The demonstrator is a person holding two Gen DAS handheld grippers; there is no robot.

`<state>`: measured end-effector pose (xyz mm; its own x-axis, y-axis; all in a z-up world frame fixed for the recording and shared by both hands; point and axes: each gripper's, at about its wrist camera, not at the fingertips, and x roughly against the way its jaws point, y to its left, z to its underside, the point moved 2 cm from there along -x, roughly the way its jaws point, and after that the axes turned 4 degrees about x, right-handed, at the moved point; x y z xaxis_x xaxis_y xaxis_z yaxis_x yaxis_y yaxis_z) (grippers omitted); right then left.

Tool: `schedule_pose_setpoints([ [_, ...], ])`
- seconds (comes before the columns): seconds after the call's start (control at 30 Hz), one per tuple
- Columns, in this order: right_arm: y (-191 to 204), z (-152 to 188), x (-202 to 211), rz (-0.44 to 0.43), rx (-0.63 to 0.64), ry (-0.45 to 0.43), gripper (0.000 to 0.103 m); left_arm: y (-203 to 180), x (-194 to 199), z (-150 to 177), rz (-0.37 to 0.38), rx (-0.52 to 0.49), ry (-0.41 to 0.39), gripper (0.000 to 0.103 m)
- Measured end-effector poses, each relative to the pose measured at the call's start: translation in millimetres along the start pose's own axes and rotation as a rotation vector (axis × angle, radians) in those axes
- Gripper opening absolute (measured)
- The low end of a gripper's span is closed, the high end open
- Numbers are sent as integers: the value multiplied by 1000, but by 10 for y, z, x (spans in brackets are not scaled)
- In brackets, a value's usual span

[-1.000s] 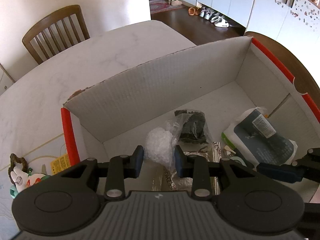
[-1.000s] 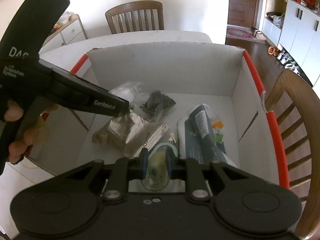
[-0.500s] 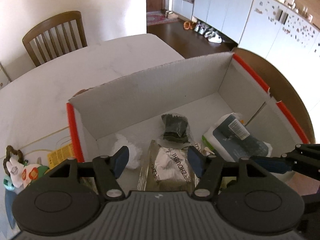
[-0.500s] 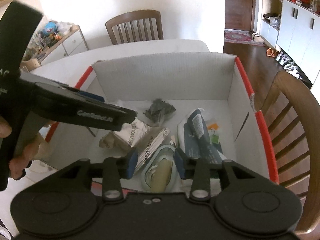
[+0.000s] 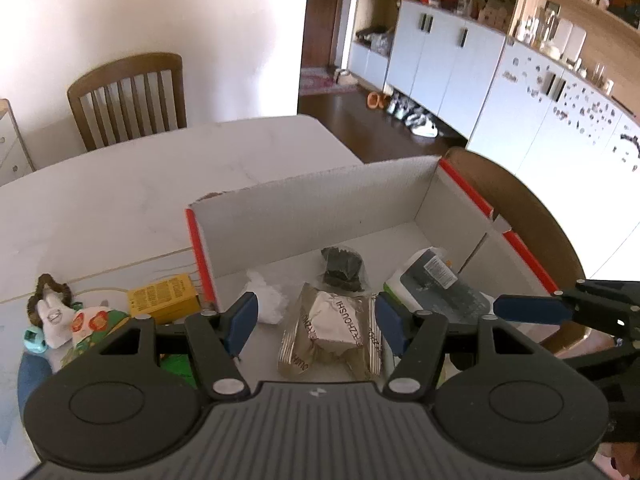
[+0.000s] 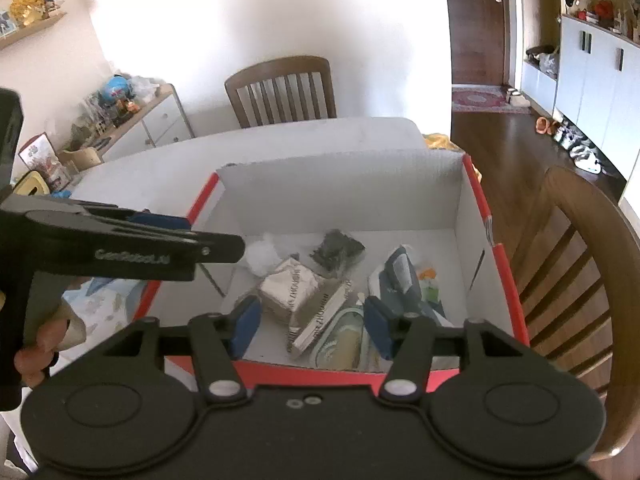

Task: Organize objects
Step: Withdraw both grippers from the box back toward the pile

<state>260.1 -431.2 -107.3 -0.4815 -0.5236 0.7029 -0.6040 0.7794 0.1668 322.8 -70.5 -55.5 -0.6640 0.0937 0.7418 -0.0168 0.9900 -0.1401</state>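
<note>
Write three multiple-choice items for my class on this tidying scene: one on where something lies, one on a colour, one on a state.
1. Where is the yellow packet?
A. inside the box
B. on the table outside the box's left wall
C. on a chair

2. What colour is the trim on the cardboard box?
A. red
B. green
C. black

3. How does the left gripper stand?
A. shut on the dark snack bag
B. shut on nothing
C. open, holding nothing

Answers:
1 B, it lies on the table beside the red-edged wall.
2 A, red strips run along the side walls.
3 C, its fingers stand apart above the silver pouch, which lies in the box untouched.
</note>
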Motion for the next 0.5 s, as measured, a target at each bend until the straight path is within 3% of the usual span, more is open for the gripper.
schedule_pose_setpoints([
  [0.23,162,-11,144,5,-1,-43,64,108,308,111,15,10,-51,64],
  [0.5,462,-35,278,24,-12,-96,81,360,639,262,46,22,-94,74],
])
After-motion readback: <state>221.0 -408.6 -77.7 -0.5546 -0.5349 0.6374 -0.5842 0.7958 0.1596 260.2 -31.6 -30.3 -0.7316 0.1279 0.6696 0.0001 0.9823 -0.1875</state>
